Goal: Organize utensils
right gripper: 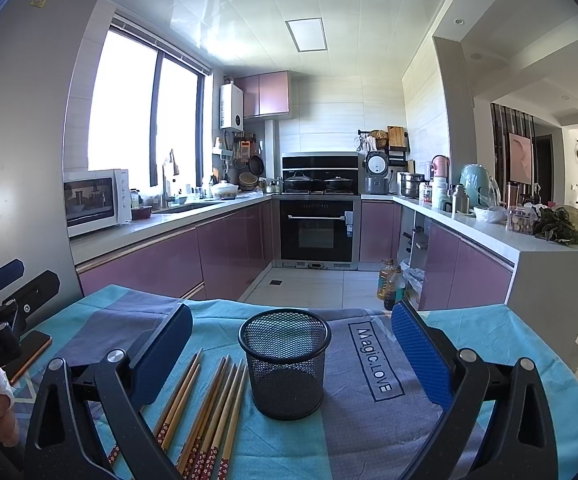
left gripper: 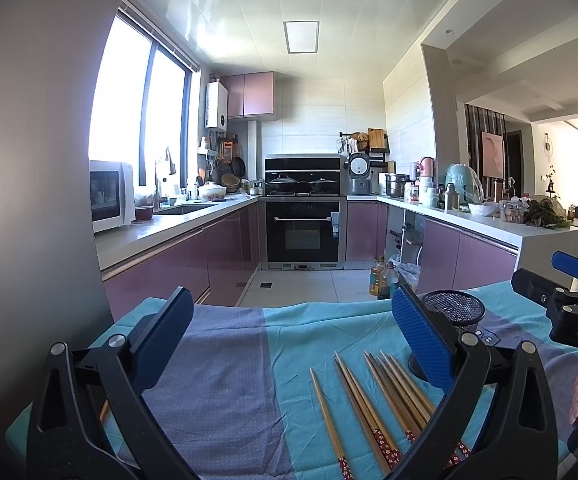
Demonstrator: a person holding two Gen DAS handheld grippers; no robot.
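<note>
Purple cabinets and white counters fill the middle of both views, with an oven at centre; low in the frame lies a table under a teal and grey-blue cloth (right gripper: 469, 336), and your work is there.

Your left gripper (left gripper: 289, 344) stands wide apart and holds nothing. Your right gripper (right gripper: 293, 352) is just as wide and just as empty.

A row of wooden chopsticks with red flowered ends (right gripper: 205, 408) lies flat on the cloth at the lower centre-left of the right wrist view, just beside the black wire-mesh cup (right gripper: 285, 364) and left of it. The cup stands upright and looks empty, square between your right fingers.

In the left wrist view the same chopsticks (left gripper: 373, 400) sit lower right, running under the inner edge of your left gripper's blue right-hand finger (left gripper: 425, 344), with the cup (left gripper: 453, 308) beyond it.

Mind the long axis: the sticks run roughly along your line of sight, plain tips pointing away, flowered ends toward you. Your fingers close across that line, so a straight descent should suit.

Either gripper looks within reach. The left would need to shift right to centre on the sticks; the right would need to shift left, and it already faces the cup.

A dark phone (right gripper: 29, 354) lies at the left edge of the right wrist view.
</note>
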